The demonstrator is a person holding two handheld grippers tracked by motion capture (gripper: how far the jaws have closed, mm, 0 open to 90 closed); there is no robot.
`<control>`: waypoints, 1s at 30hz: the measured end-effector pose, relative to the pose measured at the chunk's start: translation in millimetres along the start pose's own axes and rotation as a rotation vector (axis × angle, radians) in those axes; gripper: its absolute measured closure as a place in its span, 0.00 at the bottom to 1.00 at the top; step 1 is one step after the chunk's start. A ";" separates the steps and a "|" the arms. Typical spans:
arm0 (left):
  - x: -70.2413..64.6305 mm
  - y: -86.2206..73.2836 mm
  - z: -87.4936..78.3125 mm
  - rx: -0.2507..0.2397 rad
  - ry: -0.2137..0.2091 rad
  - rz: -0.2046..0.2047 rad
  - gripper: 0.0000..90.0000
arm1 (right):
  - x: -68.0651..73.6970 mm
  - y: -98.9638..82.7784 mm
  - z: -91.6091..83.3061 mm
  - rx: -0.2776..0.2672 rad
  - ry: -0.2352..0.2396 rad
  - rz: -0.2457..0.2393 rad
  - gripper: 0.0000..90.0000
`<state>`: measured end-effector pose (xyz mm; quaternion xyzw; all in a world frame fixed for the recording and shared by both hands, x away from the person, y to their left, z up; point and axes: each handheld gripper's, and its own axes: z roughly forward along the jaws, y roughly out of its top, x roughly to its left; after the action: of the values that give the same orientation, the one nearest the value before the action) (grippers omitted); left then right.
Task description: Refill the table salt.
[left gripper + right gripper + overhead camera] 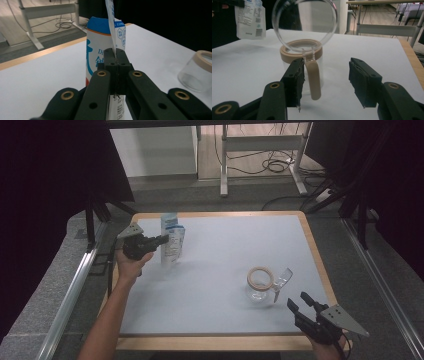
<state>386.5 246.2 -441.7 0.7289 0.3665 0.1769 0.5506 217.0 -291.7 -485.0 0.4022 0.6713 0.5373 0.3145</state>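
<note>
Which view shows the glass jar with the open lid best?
The right gripper view: the jar stands close, with its beige rim, handle and raised clear lid plain. The high view shows it small, from above. The left gripper view shows just part of it at the right edge.

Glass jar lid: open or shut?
Open. The clear lid stands flipped up behind the jar, leaving its beige rim uncovered.

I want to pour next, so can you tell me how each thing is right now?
Left claw: shut on the pouch.
Pouch: pinched at its edge, looks lifted off the table.
Carton: standing upright behind the pouch.
Jar: on the table, lid flipped open.
Right claw: open, the jar's handle between its jaws.
</note>
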 end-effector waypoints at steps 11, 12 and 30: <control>-22.8 0.3 -9.5 -0.014 -0.062 0.021 1.00 | 25.8 15.9 -19.4 -0.097 0.040 -0.053 0.49; -25.0 1.1 -10.6 -0.017 -0.068 0.023 1.00 | 29.2 17.6 -19.4 -0.099 0.048 -0.066 0.48; -58.2 2.8 -15.6 -0.025 -0.129 0.029 1.00 | 92.3 25.3 26.0 -0.003 0.284 -0.116 0.42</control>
<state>338.2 213.9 -425.5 0.7372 0.3175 0.1419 0.5794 200.1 -196.0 -465.2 0.2821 0.7303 0.5707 0.2477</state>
